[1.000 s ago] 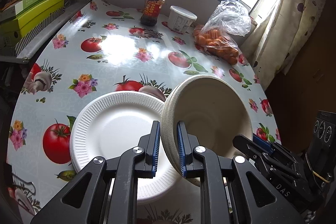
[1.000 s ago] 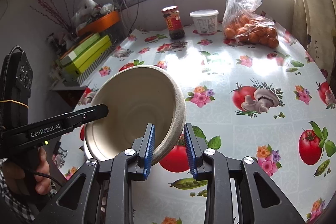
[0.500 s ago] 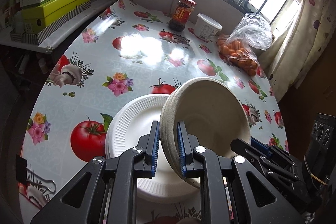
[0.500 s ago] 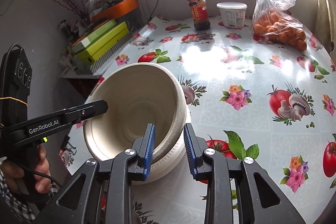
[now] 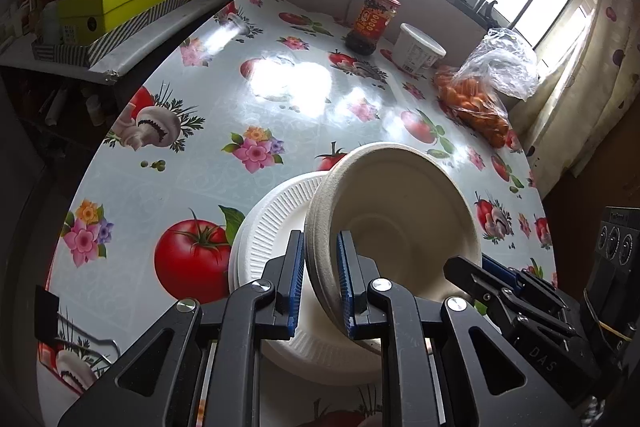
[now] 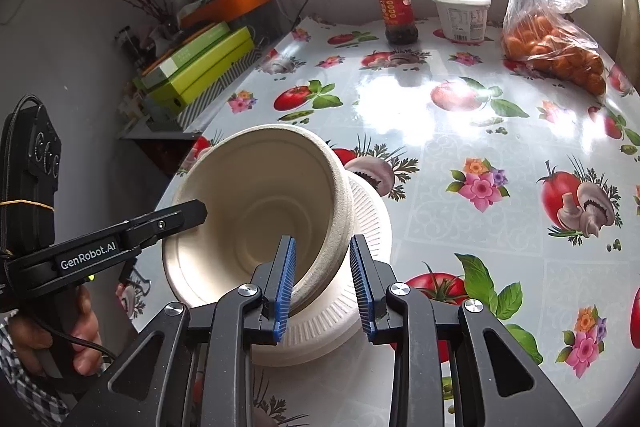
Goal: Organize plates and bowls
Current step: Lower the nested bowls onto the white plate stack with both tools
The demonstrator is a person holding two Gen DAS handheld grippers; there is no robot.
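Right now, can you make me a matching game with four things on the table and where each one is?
Things:
1. beige paper bowl
2. white ribbed foam plate
3. red-labelled sauce jar
4. clear bag of oranges

Places:
A. far edge, beside the white tub
B. far right corner
C. flat under the bowl
D. tilted, pinched by both grippers

Pairs: 1-D, 2-C, 3-A, 4-B

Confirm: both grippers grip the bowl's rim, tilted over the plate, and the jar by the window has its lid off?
Not quite. The jar has its red lid on, as the right wrist view shows. The rest holds: left gripper and right gripper clamp the tilted bowl over the plate.
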